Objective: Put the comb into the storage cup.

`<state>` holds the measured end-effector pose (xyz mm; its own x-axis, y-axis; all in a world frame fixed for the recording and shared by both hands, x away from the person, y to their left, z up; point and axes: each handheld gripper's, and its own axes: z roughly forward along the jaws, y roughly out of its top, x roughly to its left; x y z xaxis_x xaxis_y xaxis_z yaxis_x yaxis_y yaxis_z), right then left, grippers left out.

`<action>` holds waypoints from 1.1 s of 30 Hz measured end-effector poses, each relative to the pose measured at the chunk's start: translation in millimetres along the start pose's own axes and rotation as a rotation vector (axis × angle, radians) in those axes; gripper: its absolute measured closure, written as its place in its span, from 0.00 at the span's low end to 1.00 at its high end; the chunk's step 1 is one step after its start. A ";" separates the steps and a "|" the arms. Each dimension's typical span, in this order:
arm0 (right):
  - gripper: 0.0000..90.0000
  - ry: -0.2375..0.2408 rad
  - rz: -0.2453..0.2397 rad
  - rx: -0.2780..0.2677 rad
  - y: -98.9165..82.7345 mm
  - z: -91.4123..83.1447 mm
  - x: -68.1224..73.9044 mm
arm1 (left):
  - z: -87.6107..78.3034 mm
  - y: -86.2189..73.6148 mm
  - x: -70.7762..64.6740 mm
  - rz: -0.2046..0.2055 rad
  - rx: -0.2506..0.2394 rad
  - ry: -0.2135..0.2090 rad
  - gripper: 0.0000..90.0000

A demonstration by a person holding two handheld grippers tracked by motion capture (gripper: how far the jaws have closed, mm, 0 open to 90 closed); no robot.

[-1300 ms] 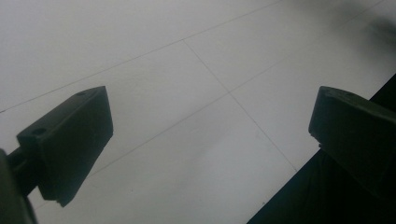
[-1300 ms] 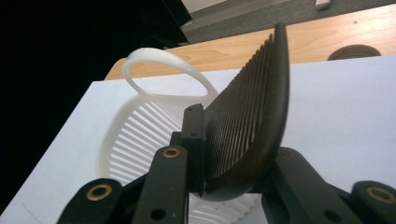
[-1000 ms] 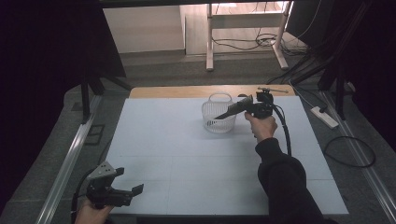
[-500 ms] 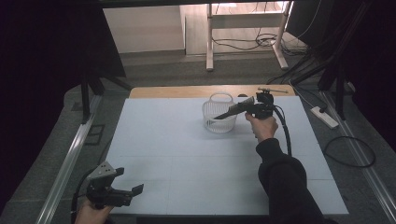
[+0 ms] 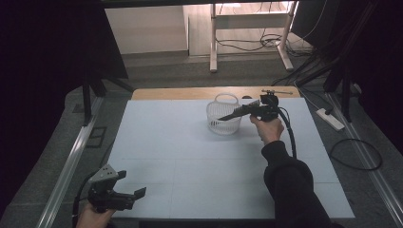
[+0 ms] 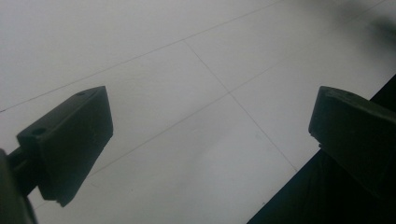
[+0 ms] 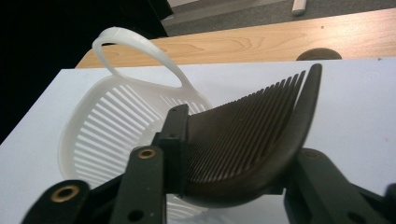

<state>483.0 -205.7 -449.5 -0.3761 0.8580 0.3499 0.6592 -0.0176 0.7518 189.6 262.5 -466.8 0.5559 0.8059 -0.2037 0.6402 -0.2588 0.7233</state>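
Comb (image 5: pixel 239 112), dark with fine teeth, is the thing being handled; it sits well to the right of centre near the far edge, and the account below moves from left to right. At the near left corner of the tabletop (image 5: pixel 190 156), which is covered in a pale white sheet marked with faint grid lines, the person's left hand (image 5: pixel 92 218) comes up from the bottom edge holding the left tool (image 5: pixel 130 186). Its two black jaws stand wide apart with nothing between them. In the left gripper view the left tool (image 6: pixel 210 135) hangs over bare white sheet (image 6: pixel 187 70), with the dark drop past the tabletop's edge at the lower right. Farther right and toward the far side stands a small white slatted basket (image 5: pixel 223 116) with a hoop handle, resting on the sheet. Just right of it, the right tool (image 5: pixel 256 110) is closed on the comb, which reaches left so that its tip lies over the basket's rim. In the right gripper view the right tool (image 7: pixel 224 186) clamps the comb (image 7: pixel 247 140) near its base, teeth pointing left toward the basket (image 7: pixel 107 126), whose handle (image 7: pixel 135 51) arches above it. The person's right hand (image 5: pixel 268 128) grips the tool from below, and a dark sleeve (image 5: pixel 294 190) runs down to the bottom edge. A black cable (image 5: pixel 289 133) trails from the tool beside the forearm. Beyond the sheet a strip of bare wood (image 5: pixel 190 93) shows along the far edge.
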 end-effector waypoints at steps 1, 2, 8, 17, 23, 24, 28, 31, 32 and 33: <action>0.65 0.001 0.000 0.000 0.0 0.1 0.1 | 0.0 0.0 0.0 0.000 0.000 0.000 0.01; 0.64 0.001 -0.002 0.001 0.1 0.3 0.4 | 0.0 0.0 0.0 0.000 0.000 0.000 0.01; 0.56 -0.007 -0.016 0.004 0.3 0.5 0.8 | 0.1 0.1 0.1 -0.001 0.001 0.000 0.01; 0.38 -0.006 -0.038 -0.007 2.2 -1.1 1.8 | 0.1 0.2 0.1 0.000 0.001 0.000 0.01; 0.25 -0.009 -0.075 0.004 2.1 -0.3 4.6 | 0.1 0.2 0.2 -0.001 -0.001 -0.001 0.01; 0.24 -0.011 -0.083 0.002 2.1 -0.4 5.1 | 0.2 0.2 0.2 -0.001 -0.001 -0.001 0.01; 0.22 0.007 -0.091 0.003 2.8 -1.1 6.0 | 0.1 0.2 0.2 -0.001 0.000 -0.002 0.01; 0.19 0.014 -0.101 0.006 3.4 -2.0 6.7 | 0.2 0.2 0.2 -0.001 -0.001 -0.001 0.01; 0.19 0.014 -0.107 0.006 3.5 -2.4 7.0 | 0.2 0.2 0.1 0.000 -0.001 -0.001 0.01; 0.18 0.016 -0.112 0.009 3.6 -2.9 7.3 | 0.2 0.2 0.1 0.000 -0.001 -0.001 0.01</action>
<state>480.8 -201.0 -442.6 -0.4580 0.8459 0.2733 0.6181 0.0821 0.7818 189.9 262.4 -466.8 0.5563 0.8054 -0.2048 0.6401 -0.2582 0.7236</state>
